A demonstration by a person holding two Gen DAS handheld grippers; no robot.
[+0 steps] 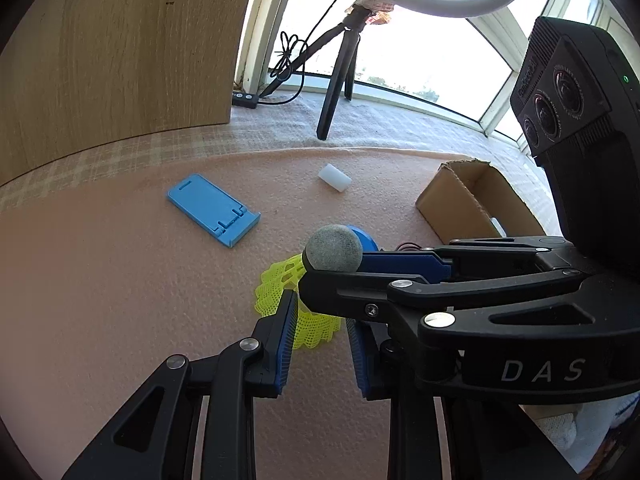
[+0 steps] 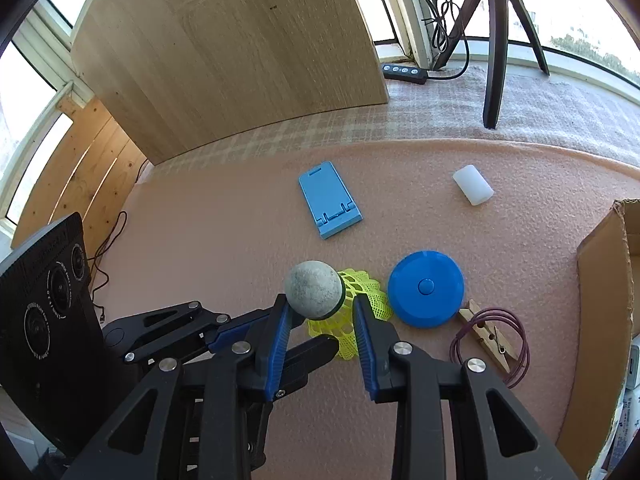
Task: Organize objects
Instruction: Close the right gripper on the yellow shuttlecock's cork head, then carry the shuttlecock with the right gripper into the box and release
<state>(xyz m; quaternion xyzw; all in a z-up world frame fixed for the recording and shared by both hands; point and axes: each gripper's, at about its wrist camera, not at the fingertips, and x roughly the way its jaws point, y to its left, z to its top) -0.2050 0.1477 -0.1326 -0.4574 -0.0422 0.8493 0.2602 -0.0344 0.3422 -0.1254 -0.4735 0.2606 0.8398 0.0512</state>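
Observation:
A yellow mesh shuttlecock (image 1: 280, 280) with a grey cork head (image 1: 334, 247) is held above the pink mat. My left gripper (image 1: 320, 320) stands around its skirt, fingers a little apart. My right gripper (image 1: 340, 268) crosses in front from the right; its fingers sit at the cork neck. In the right wrist view the shuttlecock (image 2: 360, 292) lies between my right gripper's (image 2: 320, 312) blue fingers, with the left gripper's (image 2: 280, 348) fingers below. Which gripper bears it is unclear.
On the mat lie a blue phone stand (image 2: 330, 204), a white cylinder (image 2: 472, 184), a blue round disc (image 2: 426, 288), a wooden clothespin (image 2: 486, 336) and a maroon wire loop (image 2: 520, 356). A cardboard box (image 2: 604, 320) stands right. A tripod (image 2: 496, 60) and wooden board (image 2: 224, 48) stand behind.

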